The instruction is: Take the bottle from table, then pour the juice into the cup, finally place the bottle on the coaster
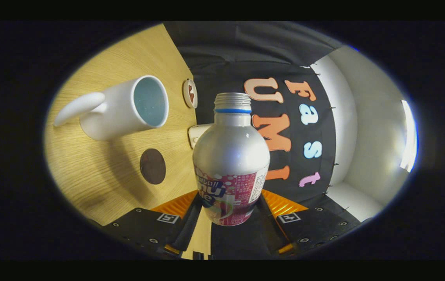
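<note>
Hand-held gripper point(231, 212) clamped on the bottle point(231, 156): both fingers press against its lower labelled body, one on each side, and the bottle sits between them. Bottle is silver metal with a pink and white printed label, a blue ring under the threaded neck, cap off, mouth open. The view is rolled, so the wooden surface point(101, 179) runs along the left of the bottle rather than beneath it; the bottle appears clear of the surface, though whether its base touches anything cannot be told. Beyond the fingers and to the left, near the bottle, a dark round coaster point(153, 166) lies flat on the surface. Further out on the same side stands a white cup point(129, 107) with a pale blue interior, handle pointing away from the bottle. Past the cup, a small round white-rimmed object point(190, 93) sits near the booth wall. Just behind the bottle's shoulder, a small white item point(197, 134), partly hidden, unidentified.
</note>
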